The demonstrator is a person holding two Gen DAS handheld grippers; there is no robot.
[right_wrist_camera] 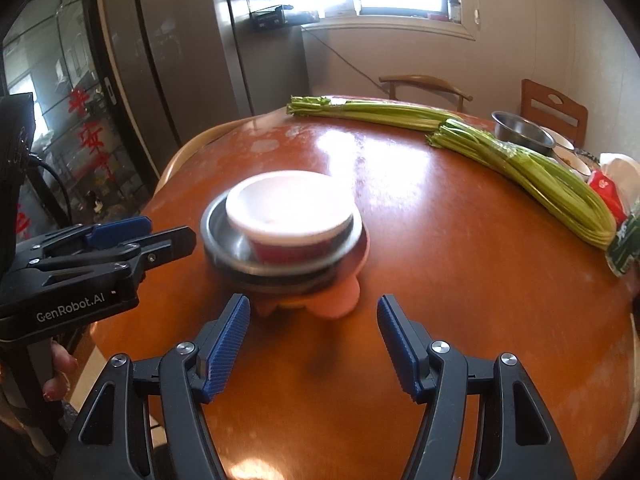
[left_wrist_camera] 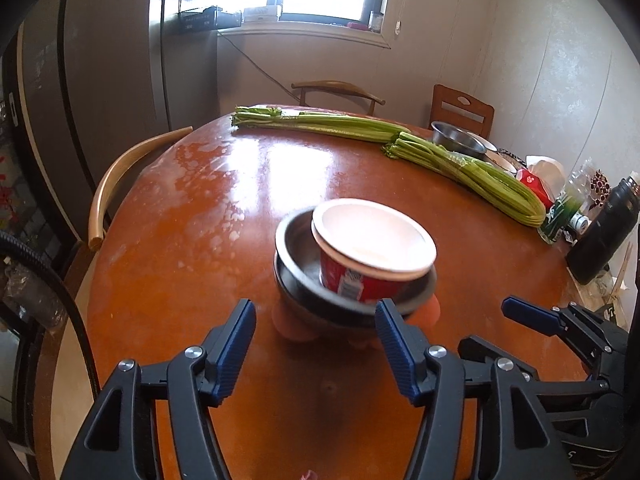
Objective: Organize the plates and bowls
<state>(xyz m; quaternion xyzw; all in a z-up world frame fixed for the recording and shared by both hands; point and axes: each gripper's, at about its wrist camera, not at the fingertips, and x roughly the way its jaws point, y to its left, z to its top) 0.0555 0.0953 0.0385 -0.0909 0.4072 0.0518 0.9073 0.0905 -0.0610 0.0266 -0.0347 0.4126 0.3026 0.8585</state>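
Observation:
A red paper bowl (left_wrist_camera: 372, 248) with a white inside sits tilted in stacked steel bowls (left_wrist_camera: 296, 268), which rest on a pink flower-shaped plate (left_wrist_camera: 290, 326) on the round wooden table (left_wrist_camera: 208, 208). The same stack shows in the right wrist view: red bowl (right_wrist_camera: 290, 210), steel bowls (right_wrist_camera: 224, 240), pink plate (right_wrist_camera: 340, 298). My left gripper (left_wrist_camera: 316, 336) is open and empty just in front of the stack, its right pad near the steel rim. My right gripper (right_wrist_camera: 314, 336) is open and empty, a short way before the stack. Another steel bowl (left_wrist_camera: 456, 138) stands at the far right.
Two bundles of celery (left_wrist_camera: 460, 160) lie across the far side of the table. Bottles, a black flask (left_wrist_camera: 604, 232) and packets crowd the right edge. Chairs (left_wrist_camera: 120, 176) stand around the table. A fridge (left_wrist_camera: 100, 60) is at the left. The right gripper shows in the left wrist view (left_wrist_camera: 560, 320).

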